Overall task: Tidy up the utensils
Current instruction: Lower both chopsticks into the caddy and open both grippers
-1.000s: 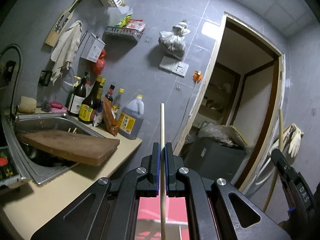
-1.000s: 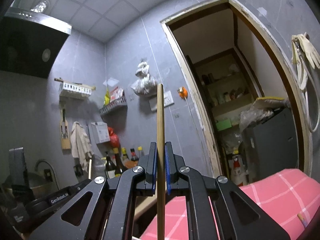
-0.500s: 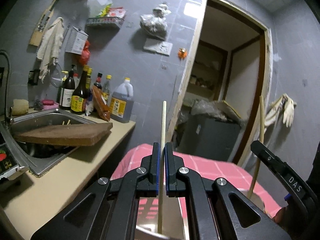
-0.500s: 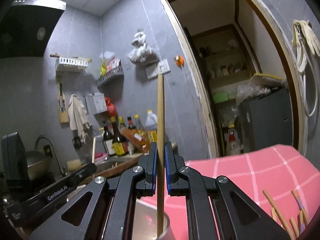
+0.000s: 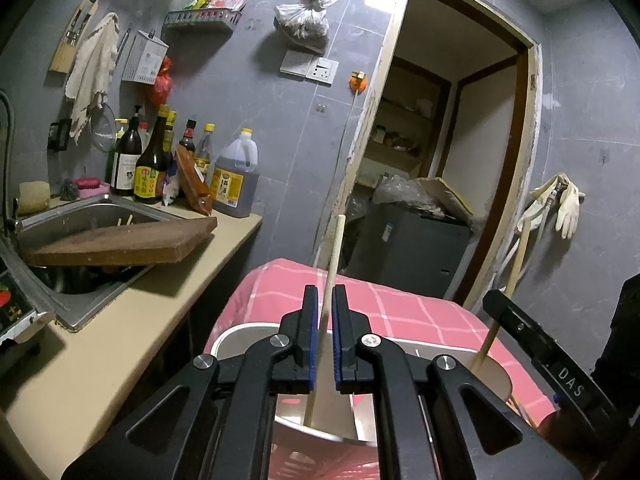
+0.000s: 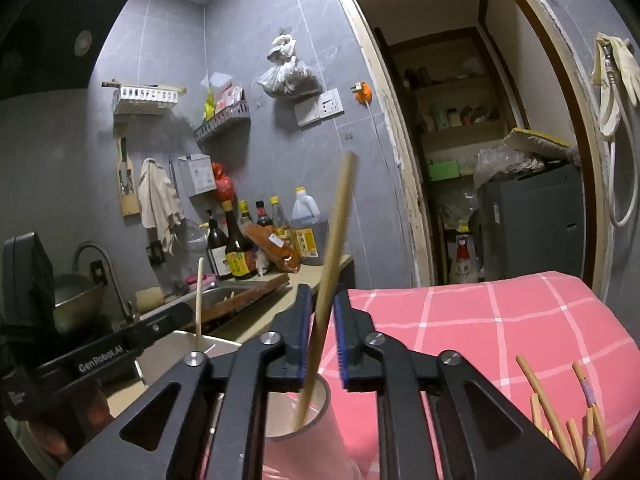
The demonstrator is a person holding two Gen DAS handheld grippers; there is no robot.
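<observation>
Both grippers sit above a cup on a table with a pink checked cloth (image 6: 480, 320), each with a chopstick standing between its spread jaws. In the left wrist view the left gripper (image 5: 323, 336) is parted, blue pads clear on either side of a pale chopstick (image 5: 334, 264) that rises almost straight ahead of the gripper, leaning slightly right at its top; its lower end drops below the jaws into a pale cup (image 5: 496, 376) directly underneath. In the right wrist view the right gripper (image 6: 322, 338) is likewise open, with a visible gap on each side of a darker chopstick (image 6: 338, 240); this one tilts more, top leaning right, foot resting inside the pink cup (image 6: 316, 412) just below and behind the fingertips. So each stick's long axis runs roughly along the gripper's forward line, upright in the cup, and neither is pinched; both appear released and leaning on the rim. The remaining work lies to the right of the right gripper, where a bundle of loose chopsticks (image 6: 560, 420) lies low at that gripper's right edge, long axes pointing up and away. The right gripper is clearly the nearer one to them; the left has nothing loose in reach that I can see. The next move probably calls for lifting straight back along the stick's axis, so the open pads do not knock either stick over.
</observation>
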